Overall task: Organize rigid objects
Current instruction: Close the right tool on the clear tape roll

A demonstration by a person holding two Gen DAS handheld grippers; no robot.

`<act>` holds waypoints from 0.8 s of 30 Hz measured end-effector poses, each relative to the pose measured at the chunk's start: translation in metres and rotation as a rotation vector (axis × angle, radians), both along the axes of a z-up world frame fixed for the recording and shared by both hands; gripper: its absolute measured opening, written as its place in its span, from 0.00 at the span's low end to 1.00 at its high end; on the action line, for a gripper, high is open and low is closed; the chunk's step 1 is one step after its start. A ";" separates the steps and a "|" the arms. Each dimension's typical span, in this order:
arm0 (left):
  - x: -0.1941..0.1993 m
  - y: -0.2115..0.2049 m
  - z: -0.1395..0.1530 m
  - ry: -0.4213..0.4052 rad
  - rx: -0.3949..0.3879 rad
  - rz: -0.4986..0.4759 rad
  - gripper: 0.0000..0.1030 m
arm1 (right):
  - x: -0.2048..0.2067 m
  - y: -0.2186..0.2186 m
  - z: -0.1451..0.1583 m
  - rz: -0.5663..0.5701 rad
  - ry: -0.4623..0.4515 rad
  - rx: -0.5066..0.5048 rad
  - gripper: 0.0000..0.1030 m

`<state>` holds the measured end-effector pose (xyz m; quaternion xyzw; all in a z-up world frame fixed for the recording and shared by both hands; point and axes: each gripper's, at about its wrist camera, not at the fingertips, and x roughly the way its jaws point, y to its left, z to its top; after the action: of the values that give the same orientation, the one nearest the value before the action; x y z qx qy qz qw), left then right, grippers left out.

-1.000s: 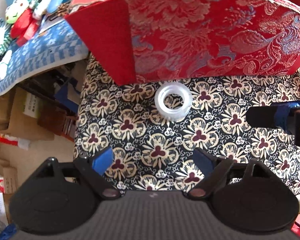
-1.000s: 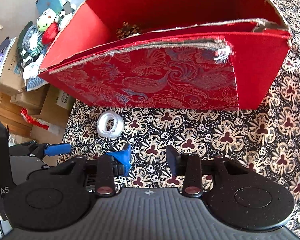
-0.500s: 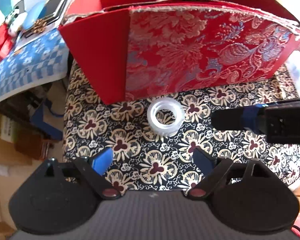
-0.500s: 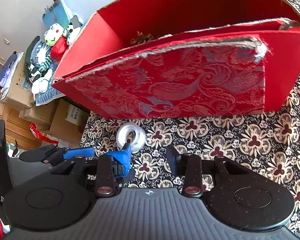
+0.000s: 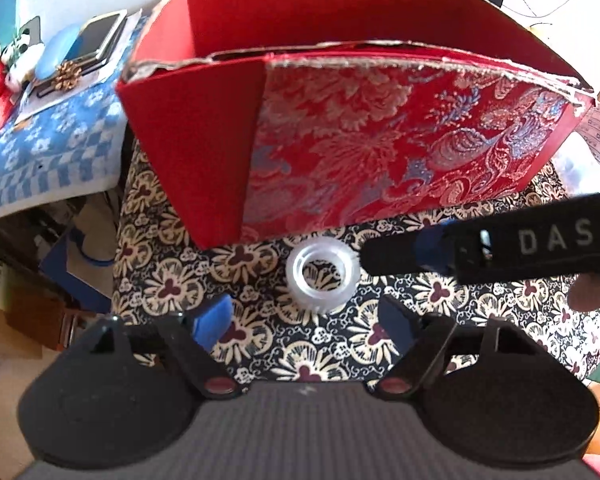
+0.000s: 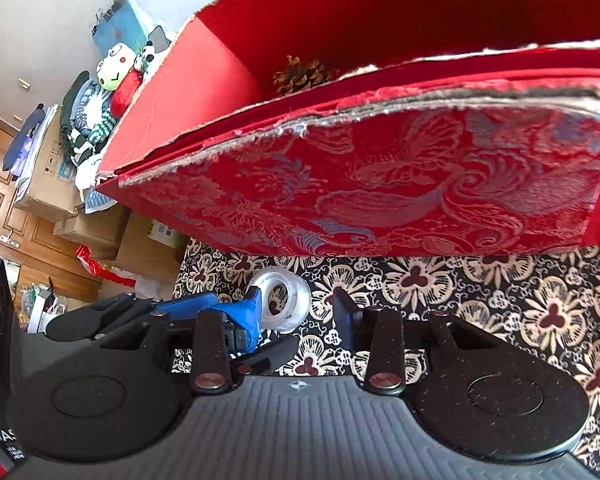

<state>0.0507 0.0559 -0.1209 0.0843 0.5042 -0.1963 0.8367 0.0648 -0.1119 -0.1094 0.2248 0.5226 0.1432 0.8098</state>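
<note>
A clear plastic ring (image 5: 322, 274) lies flat on the flower-patterned tablecloth (image 5: 252, 344), just in front of the red brocade box (image 5: 380, 148). My left gripper (image 5: 304, 320) points down at it, and its jaws are closing. The ring sits just ahead of the blue fingertips (image 5: 214, 318), untouched by them. My right gripper (image 6: 296, 312) comes in from the right with its jaws partly apart. Its dark fingertip (image 5: 380, 256) meets the ring's right edge. In the right wrist view the ring (image 6: 284, 300) lies ahead of the gap, close to the blue finger (image 6: 248, 312). A pine cone (image 6: 300, 76) rests inside the box.
The table's left edge (image 5: 120, 240) drops to cardboard boxes (image 6: 100, 232) on the floor. A blue chequered cloth (image 5: 48, 152) at the far left carries a phone and plush toys. A hand (image 5: 592, 292) holds the right gripper.
Both grippers have drawn nearer the ring. The right gripper's tip slid left up to its edge. The left gripper's fingers came slightly closer together, and its view now shows the box's inside.
</note>
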 end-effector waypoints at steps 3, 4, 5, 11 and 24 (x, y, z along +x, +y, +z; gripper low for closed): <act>0.004 -0.002 -0.003 0.012 0.006 0.009 0.73 | 0.003 0.001 -0.002 0.001 0.002 0.003 0.22; 0.007 -0.002 -0.006 0.016 0.005 0.014 0.70 | 0.004 0.000 -0.004 0.002 0.007 0.008 0.22; 0.009 -0.002 -0.006 0.022 0.003 0.019 0.68 | 0.005 0.001 -0.005 0.003 0.011 0.011 0.22; 0.019 -0.003 -0.011 0.053 -0.004 0.042 0.58 | 0.005 -0.005 -0.010 -0.021 0.028 0.031 0.22; 0.023 -0.013 -0.007 0.042 -0.006 0.048 0.49 | 0.010 0.005 -0.012 -0.009 0.009 0.028 0.20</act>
<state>0.0738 0.0428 -0.1277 0.0655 0.5231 -0.1794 0.8306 0.0747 -0.1071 -0.1213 0.2391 0.5230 0.1458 0.8050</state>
